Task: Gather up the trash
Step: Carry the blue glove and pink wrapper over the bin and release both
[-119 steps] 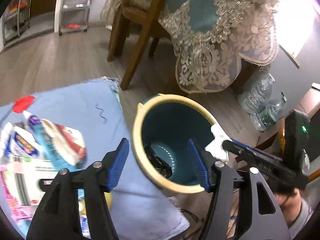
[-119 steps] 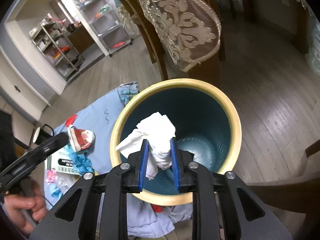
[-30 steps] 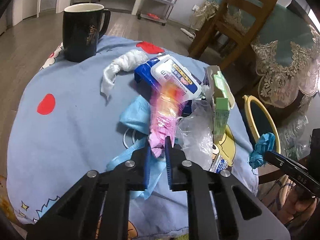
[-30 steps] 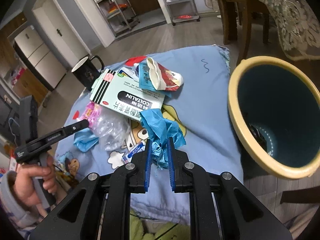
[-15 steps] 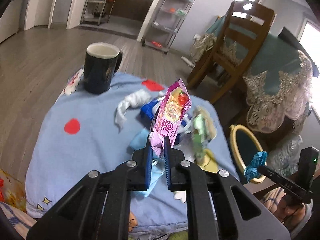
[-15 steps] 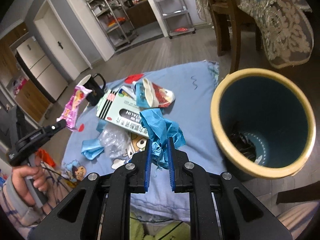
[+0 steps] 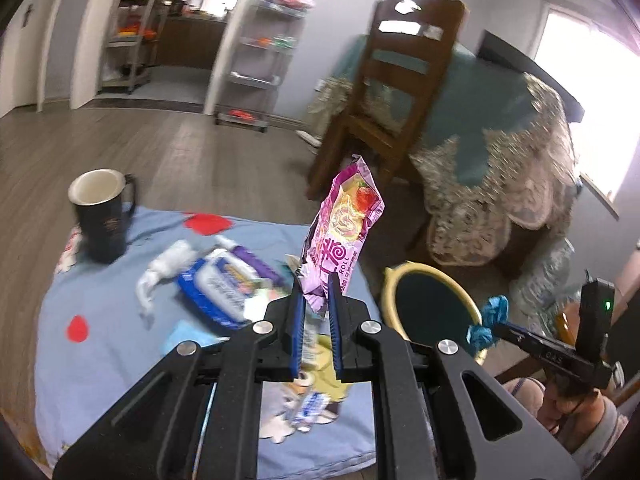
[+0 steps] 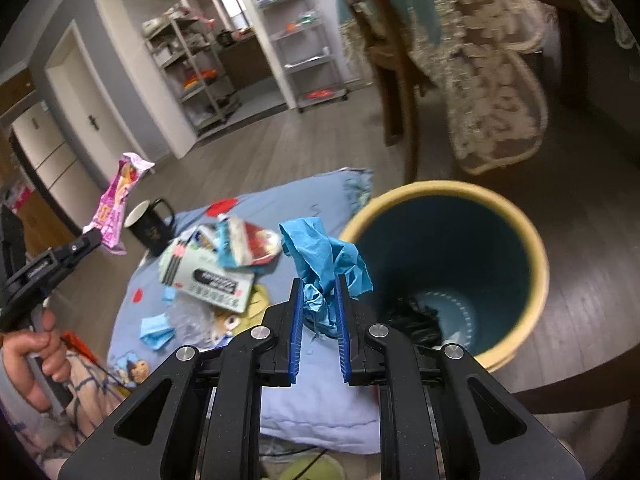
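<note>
My left gripper (image 7: 316, 286) is shut on a pink snack wrapper (image 7: 344, 224) and holds it upright above the blue cloth (image 7: 108, 344). It also shows in the right wrist view (image 8: 116, 204). My right gripper (image 8: 318, 292) is shut on a crumpled blue glove (image 8: 324, 264), just left of the bin's rim. The teal bin with a yellow rim (image 8: 536, 264) stands on the floor to the right of the cloth; dark trash lies at its bottom. In the left wrist view the bin (image 7: 390, 280) is right of my gripper, with the blue glove (image 7: 490, 320) over its right edge.
On the cloth lie a black mug (image 7: 102, 216), a wipes pack (image 7: 224, 284), a twisted tissue (image 7: 160, 272), a green-white box (image 8: 208, 280), a red-white wrapper (image 8: 252, 248) and clear plastic. A wooden chair (image 7: 396, 84) and lace-covered table (image 7: 500, 140) stand behind the bin.
My left gripper has lifted the pink wrapper higher and swung right toward the bin. My right gripper has carried the blue glove closer to the bin's rim.
</note>
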The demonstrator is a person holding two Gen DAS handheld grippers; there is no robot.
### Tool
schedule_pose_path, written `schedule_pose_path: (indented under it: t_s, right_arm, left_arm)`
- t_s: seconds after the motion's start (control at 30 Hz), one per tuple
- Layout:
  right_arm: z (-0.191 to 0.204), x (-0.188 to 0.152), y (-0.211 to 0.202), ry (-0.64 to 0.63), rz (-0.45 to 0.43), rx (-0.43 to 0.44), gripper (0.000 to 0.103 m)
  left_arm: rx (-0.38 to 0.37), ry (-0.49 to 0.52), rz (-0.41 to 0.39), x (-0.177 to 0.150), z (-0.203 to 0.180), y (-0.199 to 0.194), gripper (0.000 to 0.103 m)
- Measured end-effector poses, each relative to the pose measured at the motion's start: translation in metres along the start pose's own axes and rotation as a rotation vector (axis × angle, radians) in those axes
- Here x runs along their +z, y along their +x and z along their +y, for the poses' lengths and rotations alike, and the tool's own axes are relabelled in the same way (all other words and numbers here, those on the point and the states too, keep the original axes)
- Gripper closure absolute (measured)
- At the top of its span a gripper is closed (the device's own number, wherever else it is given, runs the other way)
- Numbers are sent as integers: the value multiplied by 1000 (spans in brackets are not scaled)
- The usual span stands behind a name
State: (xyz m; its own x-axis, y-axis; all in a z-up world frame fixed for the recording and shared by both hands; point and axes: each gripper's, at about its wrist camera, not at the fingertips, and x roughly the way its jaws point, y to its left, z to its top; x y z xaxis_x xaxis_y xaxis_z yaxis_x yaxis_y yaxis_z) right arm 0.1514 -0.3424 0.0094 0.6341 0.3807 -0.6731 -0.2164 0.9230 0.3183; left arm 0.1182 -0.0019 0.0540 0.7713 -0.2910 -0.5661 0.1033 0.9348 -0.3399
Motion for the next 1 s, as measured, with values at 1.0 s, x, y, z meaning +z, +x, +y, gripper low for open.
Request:
schedule_pose_path:
  t_s: [1.0]
  right_arm:
    - [-89, 1, 25, 242, 111, -112, 86]
  left_arm:
    - [-108, 216, 377, -58, -168, 197, 93]
